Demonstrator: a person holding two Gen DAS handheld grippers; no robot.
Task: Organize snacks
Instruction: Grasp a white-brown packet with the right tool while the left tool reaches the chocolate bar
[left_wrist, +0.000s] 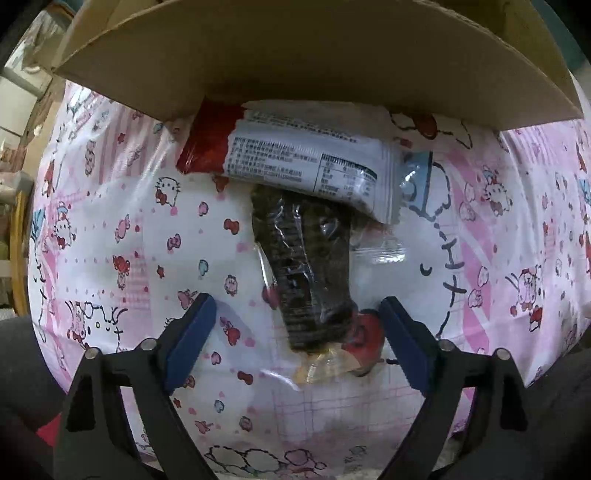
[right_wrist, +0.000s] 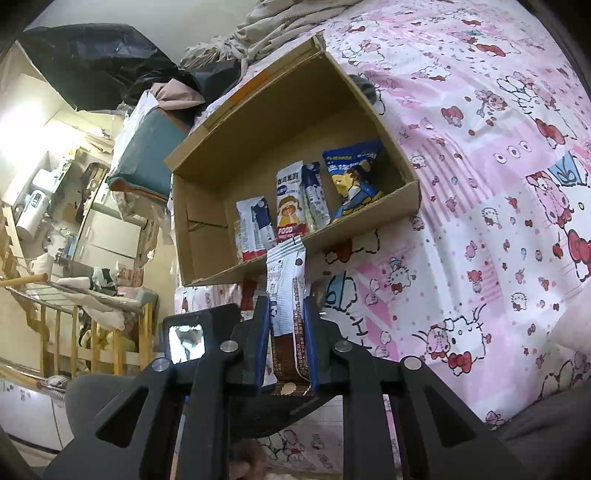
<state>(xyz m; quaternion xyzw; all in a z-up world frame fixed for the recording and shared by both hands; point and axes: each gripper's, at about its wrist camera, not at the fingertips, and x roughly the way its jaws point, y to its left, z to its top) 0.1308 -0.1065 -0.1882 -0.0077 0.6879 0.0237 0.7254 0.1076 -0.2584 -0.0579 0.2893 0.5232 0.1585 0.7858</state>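
In the left wrist view a dark snack in a clear wrapper (left_wrist: 306, 273) lies on the pink cartoon-print sheet (left_wrist: 129, 221). Its far end is tucked under a red and white snack bar (left_wrist: 295, 155), which lies against the cardboard box wall (left_wrist: 295, 66). My left gripper (left_wrist: 295, 317) points straight down, open, with the dark snack's near end between its blue fingers. In the right wrist view my right gripper (right_wrist: 286, 314) is shut on a white and brown snack packet (right_wrist: 286, 295), held in front of the open cardboard box (right_wrist: 369, 221). Several packets (right_wrist: 291, 203) lie in a row inside the box.
The box sits on the bed's pink sheet (right_wrist: 480, 184). A pile of beige cloth (right_wrist: 266, 26) lies beyond the box. A teal bag (right_wrist: 147, 155), black bags and a cluttered room fill the left side, with a wooden rail (right_wrist: 74, 343) below.
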